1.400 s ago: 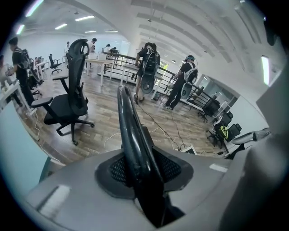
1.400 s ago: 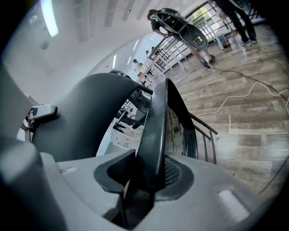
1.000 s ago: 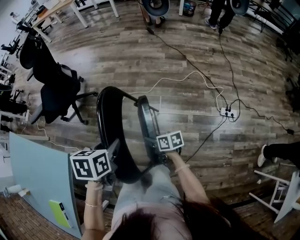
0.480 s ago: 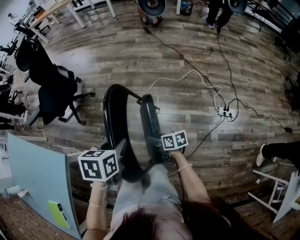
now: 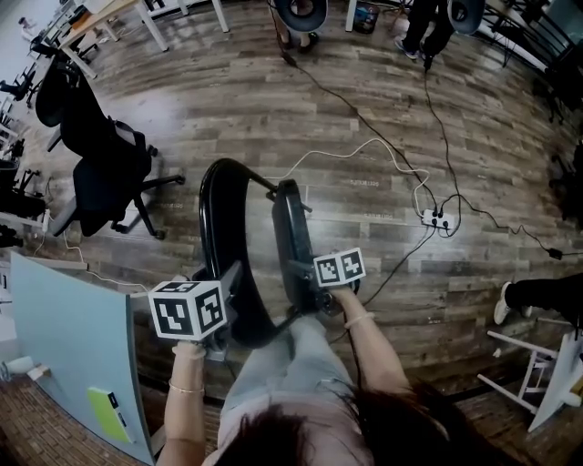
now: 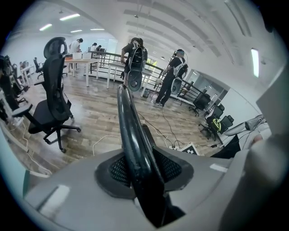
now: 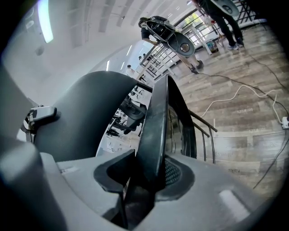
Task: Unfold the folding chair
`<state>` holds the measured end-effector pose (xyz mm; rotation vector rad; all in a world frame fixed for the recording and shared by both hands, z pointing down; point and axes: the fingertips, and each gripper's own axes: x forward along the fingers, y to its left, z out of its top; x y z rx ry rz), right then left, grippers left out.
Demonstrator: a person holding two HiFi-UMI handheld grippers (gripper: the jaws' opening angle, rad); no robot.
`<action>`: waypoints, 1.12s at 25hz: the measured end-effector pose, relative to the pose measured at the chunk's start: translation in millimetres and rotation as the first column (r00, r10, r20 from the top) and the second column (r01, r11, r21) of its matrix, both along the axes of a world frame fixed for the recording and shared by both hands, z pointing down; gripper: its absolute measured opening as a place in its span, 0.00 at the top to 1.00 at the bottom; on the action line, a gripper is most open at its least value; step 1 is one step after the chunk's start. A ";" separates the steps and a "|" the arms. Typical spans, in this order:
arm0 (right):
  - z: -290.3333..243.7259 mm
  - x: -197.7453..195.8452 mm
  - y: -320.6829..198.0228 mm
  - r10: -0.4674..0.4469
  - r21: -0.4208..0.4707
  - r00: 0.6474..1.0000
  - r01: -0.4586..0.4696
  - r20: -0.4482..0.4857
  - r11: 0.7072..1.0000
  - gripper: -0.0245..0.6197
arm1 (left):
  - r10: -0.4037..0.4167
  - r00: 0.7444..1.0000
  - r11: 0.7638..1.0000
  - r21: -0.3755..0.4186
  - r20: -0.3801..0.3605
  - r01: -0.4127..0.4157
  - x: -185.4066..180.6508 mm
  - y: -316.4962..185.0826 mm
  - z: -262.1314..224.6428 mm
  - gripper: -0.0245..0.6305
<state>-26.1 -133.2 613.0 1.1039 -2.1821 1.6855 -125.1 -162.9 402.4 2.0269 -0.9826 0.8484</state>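
A black folding chair stands on the wood floor right in front of me, partly folded. Its curved backrest (image 5: 217,205) (image 6: 128,122) and its seat panel (image 5: 290,232) (image 7: 157,113) rise side by side with a narrow gap between them. My left gripper (image 5: 226,284) (image 6: 143,180) is shut on the backrest's edge, which runs up between its pads. My right gripper (image 5: 308,275) (image 7: 145,178) is shut on the seat panel's edge. The chair's legs are hidden below my hands and lap.
A black office chair (image 5: 100,173) stands at the left. A pale blue panel (image 5: 77,350) is by my left arm. A white cable and power strip (image 5: 435,218) lie on the floor to the right. A white frame (image 5: 542,373) is at the right edge; people (image 5: 428,23) stand far off.
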 end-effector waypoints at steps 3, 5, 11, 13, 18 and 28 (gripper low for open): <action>1.1 1.6 0.2 0.016 -0.010 1.000 -0.016 0.002 1.000 0.76 | 0.009 1.000 1.000 -0.004 -0.011 -0.009 -8.6 -1.3 2.3 0.78; 2.3 2.8 0.2 0.025 -0.021 1.000 -0.025 0.000 0.999 0.76 | 0.015 1.000 1.000 -0.010 -0.020 -0.015 -15.1 -2.8 4.6 0.78; 5.2 -6.5 -0.8 0.018 -0.042 0.999 -0.020 -0.034 0.999 0.76 | 0.029 0.999 0.999 -0.015 -0.045 -0.030 -33.2 -4.9 9.4 0.78; 5.9 -9.5 -2.4 0.023 -0.045 0.999 -0.025 -0.042 0.999 0.75 | 0.032 0.998 0.999 -0.017 -0.051 -0.033 -38.8 -7.2 10.9 0.77; 8.0 -11.1 -4.0 0.016 -0.057 0.998 -0.019 -0.065 0.998 0.75 | 0.031 0.998 0.999 -0.022 -0.062 -0.032 -48.2 -10.9 14.3 0.78; 16.0 2.4 -0.1 0.020 -0.096 0.994 -0.030 -0.111 0.995 0.74 | 0.040 0.996 0.999 -0.032 -0.081 -0.043 -60.2 -11.4 21.7 0.77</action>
